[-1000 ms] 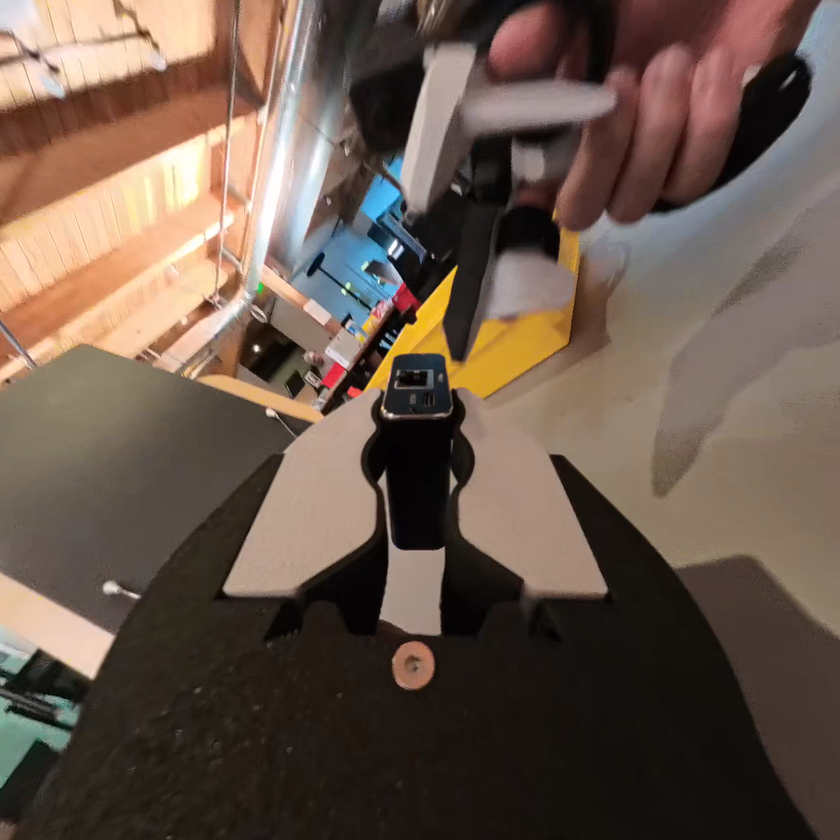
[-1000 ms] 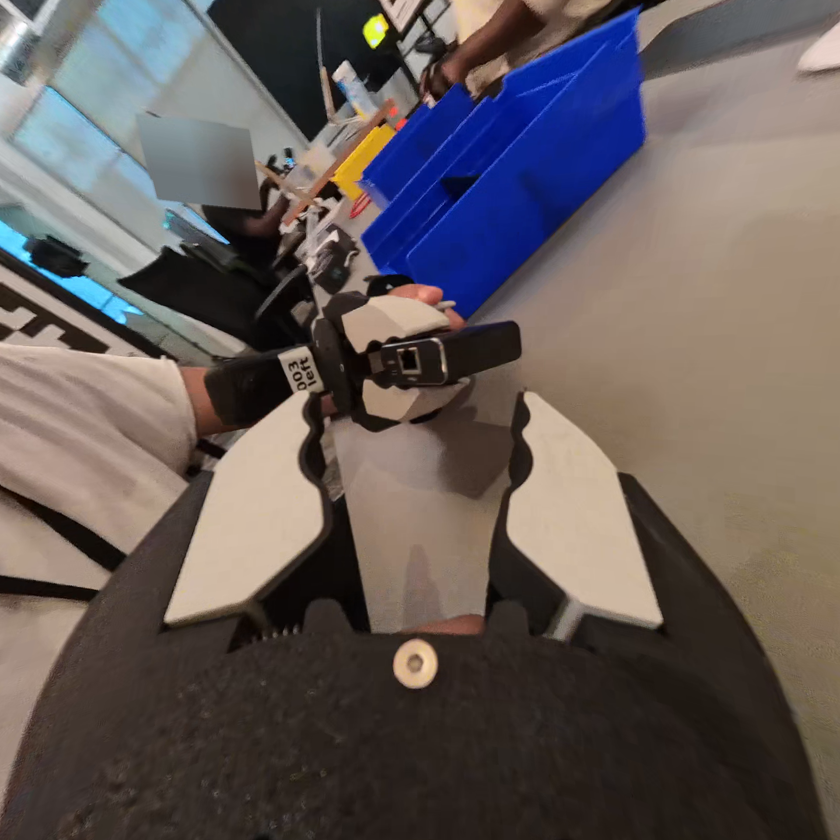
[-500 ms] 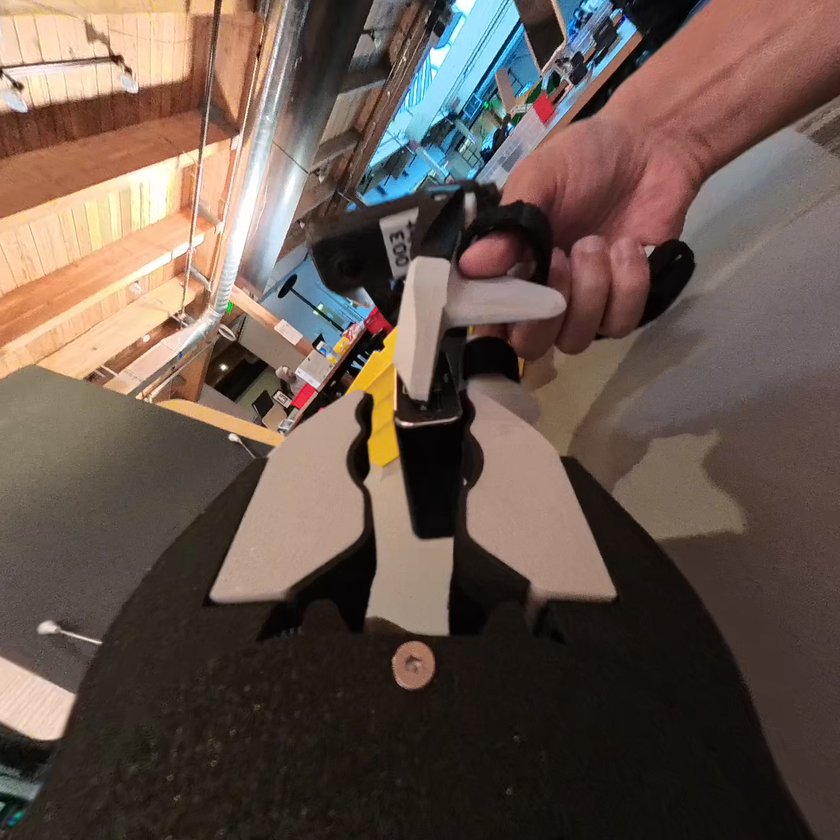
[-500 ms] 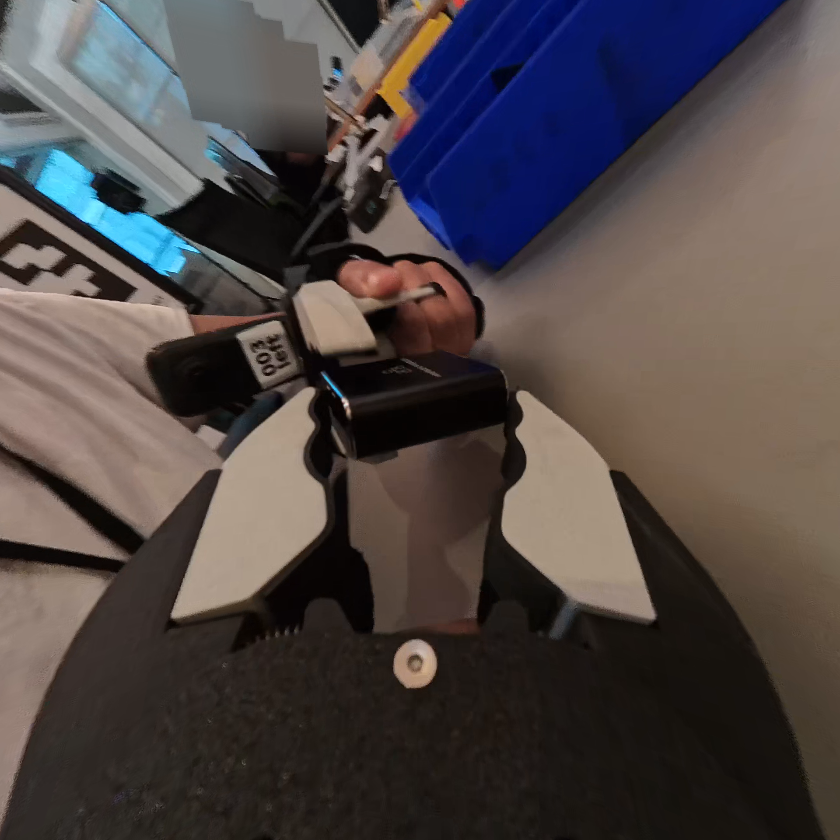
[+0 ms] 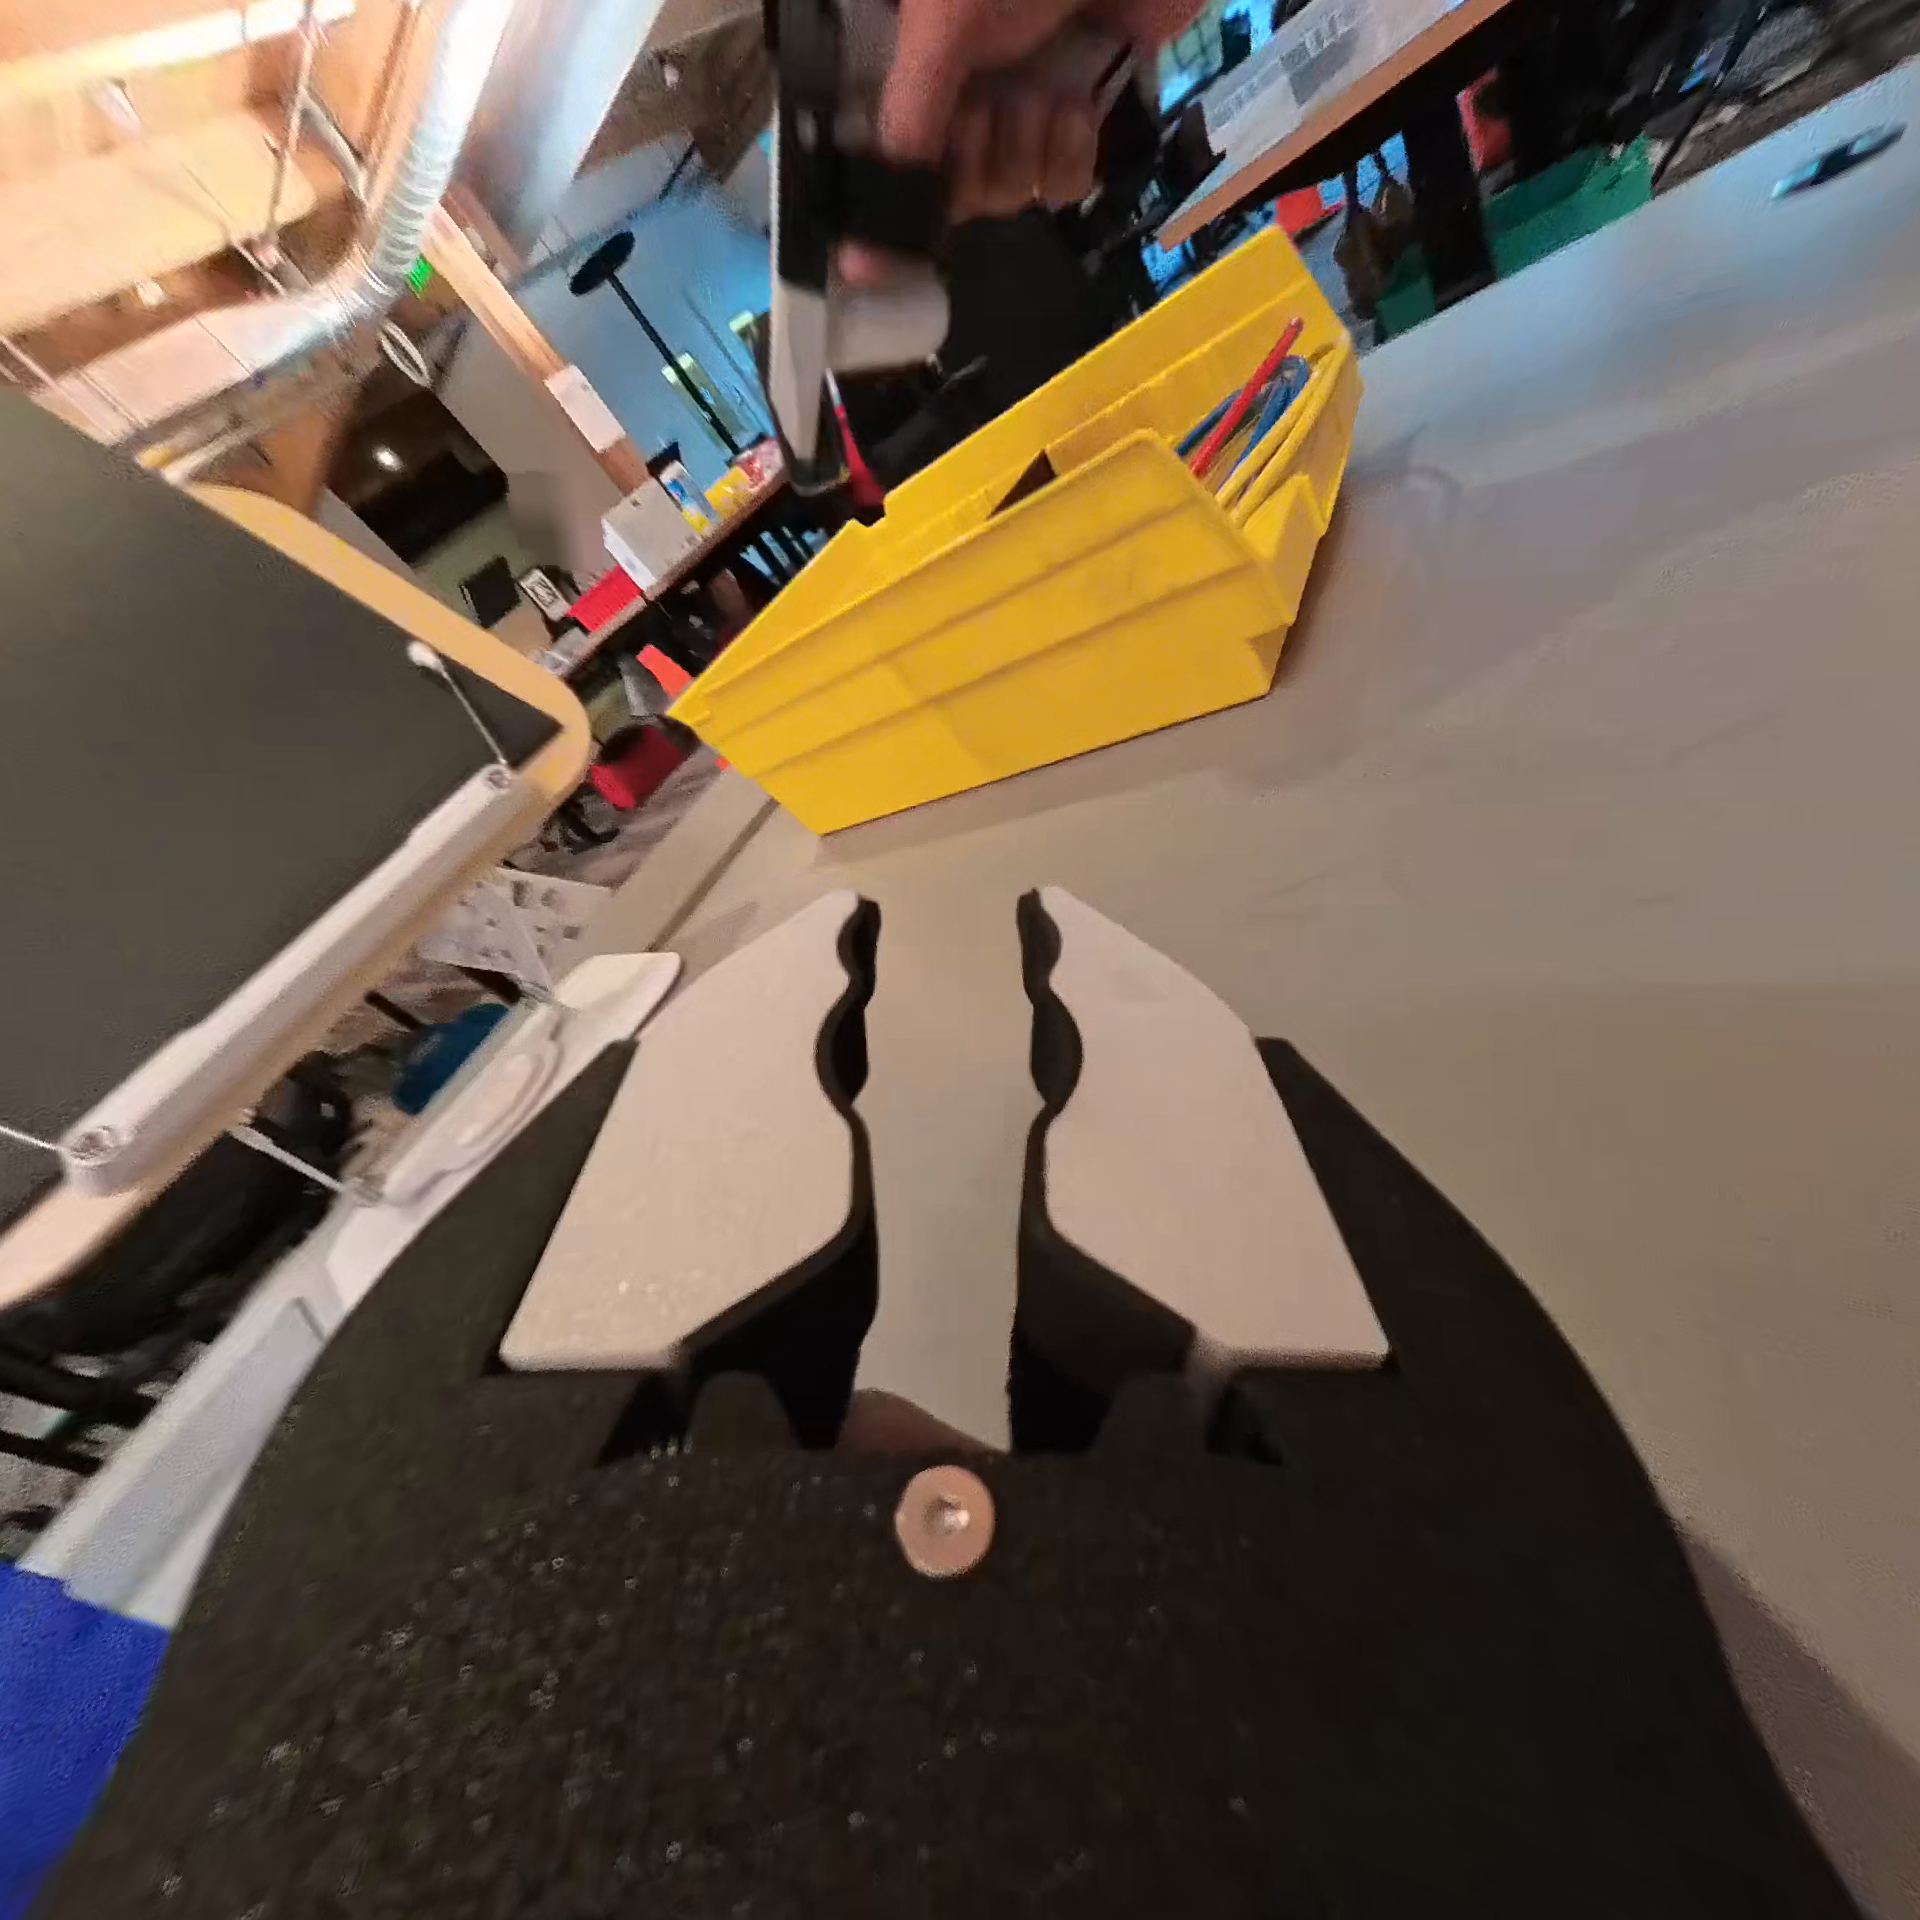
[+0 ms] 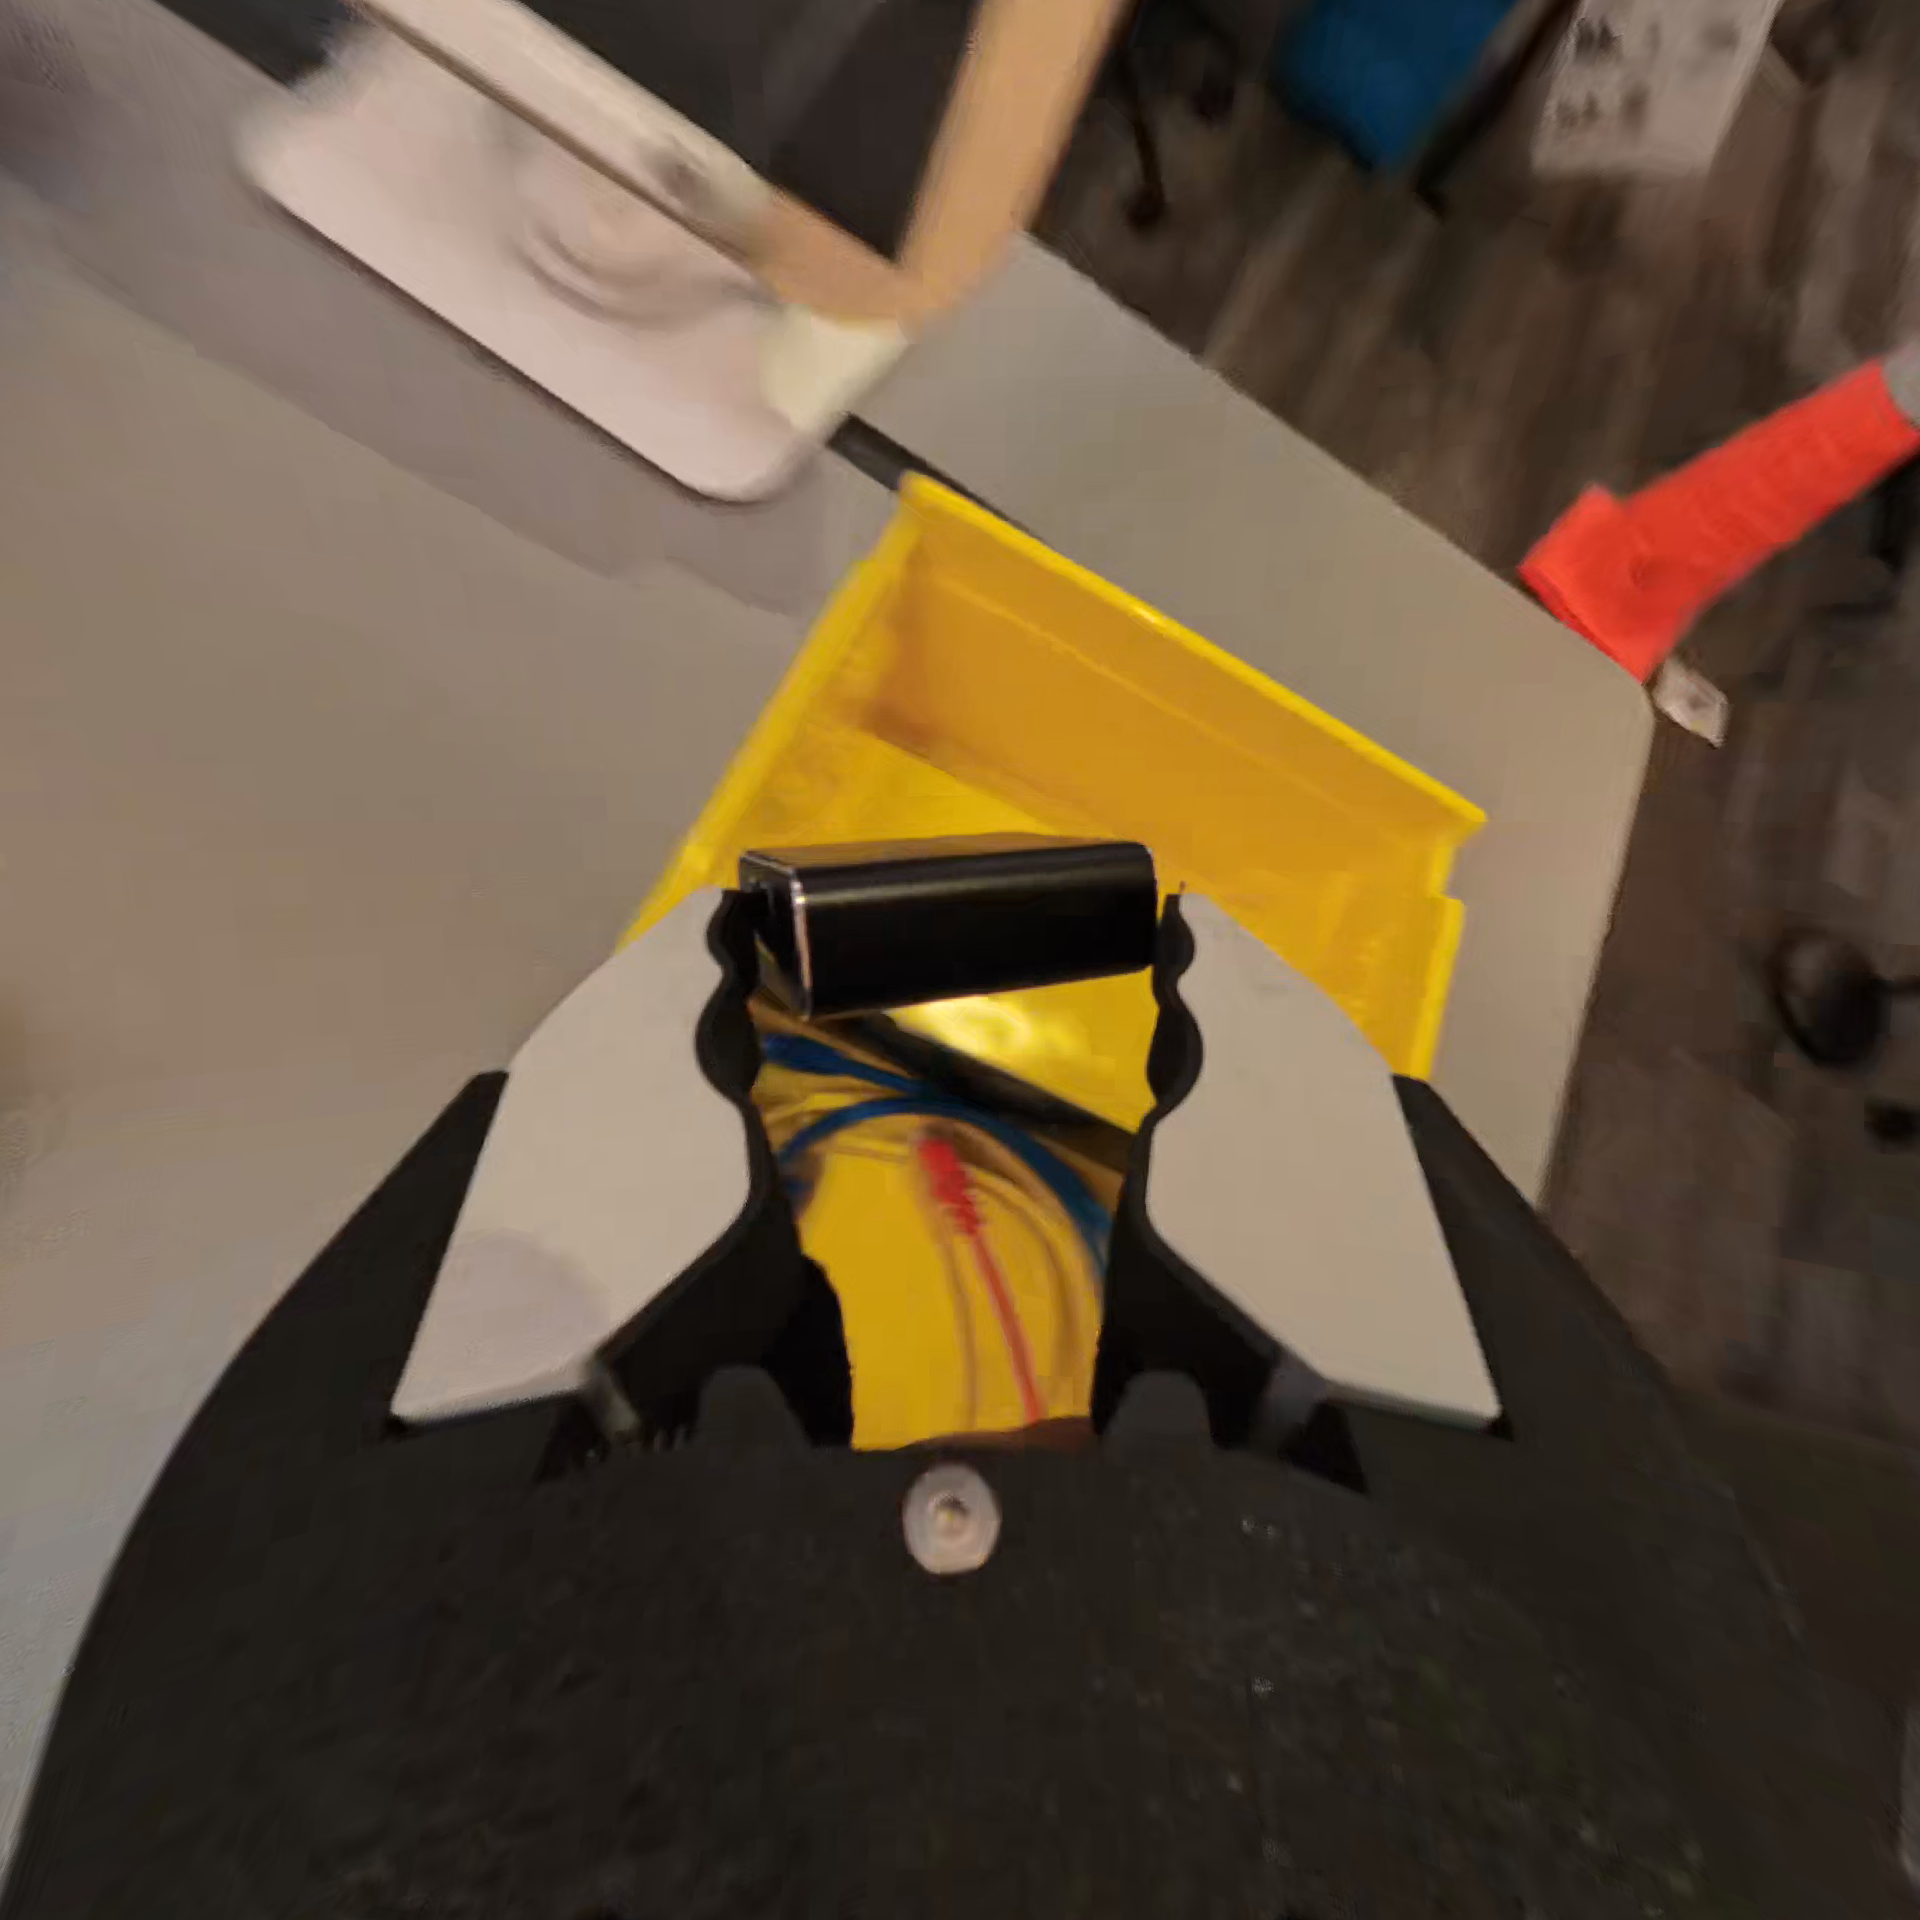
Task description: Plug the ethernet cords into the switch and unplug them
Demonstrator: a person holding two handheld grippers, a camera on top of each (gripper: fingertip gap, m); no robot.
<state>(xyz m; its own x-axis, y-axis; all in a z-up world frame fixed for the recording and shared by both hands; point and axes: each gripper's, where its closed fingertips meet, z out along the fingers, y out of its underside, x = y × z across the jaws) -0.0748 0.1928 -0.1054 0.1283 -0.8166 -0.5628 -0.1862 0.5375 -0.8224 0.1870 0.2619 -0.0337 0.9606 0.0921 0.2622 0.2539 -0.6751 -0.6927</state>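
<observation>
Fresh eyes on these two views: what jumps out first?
The yellow bin on the grey table, with red and blue cords inside. Above it, the right hand-held gripper clamps the black switch crosswise. The left hand-held gripper is open and empty, low over the table.

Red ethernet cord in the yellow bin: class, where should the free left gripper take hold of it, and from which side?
Probably just behind the red ethernet cord's ribbed plug end, coming down from above through the yellow bin's open top. That end looks stiffer than the looped cable. The left gripper is open and empty.
</observation>
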